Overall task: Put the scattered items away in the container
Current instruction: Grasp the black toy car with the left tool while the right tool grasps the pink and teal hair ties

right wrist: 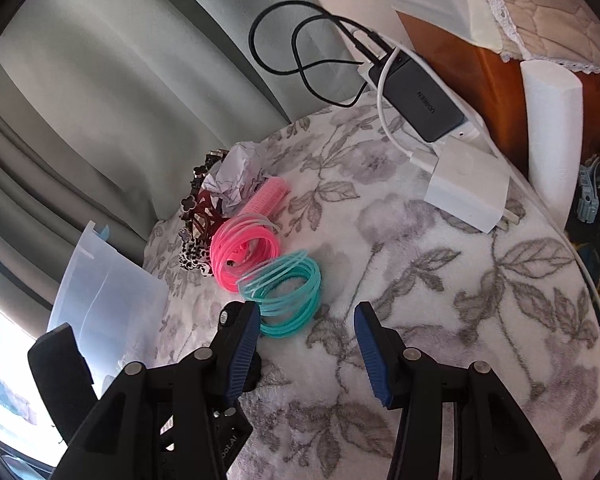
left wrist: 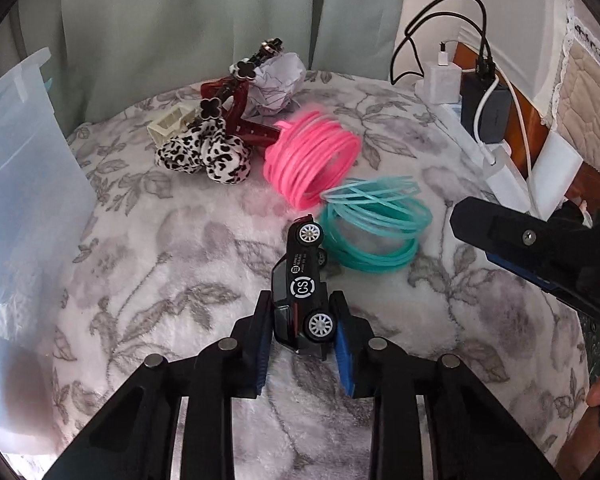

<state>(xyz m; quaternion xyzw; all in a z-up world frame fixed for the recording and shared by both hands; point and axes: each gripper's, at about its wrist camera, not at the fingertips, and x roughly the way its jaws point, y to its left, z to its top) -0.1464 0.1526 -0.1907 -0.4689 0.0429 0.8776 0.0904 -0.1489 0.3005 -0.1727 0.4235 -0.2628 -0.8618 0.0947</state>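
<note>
My left gripper is shut on a black toy car, held tilted just above the floral blanket. Beyond it lie a teal coil and a pink coil. Farther back are a leopard-print hair tie, a dark red hair clip, a cream clip and a crumpled paper ball. The clear plastic container stands at the left. My right gripper is open and empty, just short of the teal coil; the pink coil lies behind it.
Chargers, a power strip and cables sit along the right edge by a wooden headboard. A white charger block lies on the blanket. Green curtains hang behind. The container is left of my right gripper.
</note>
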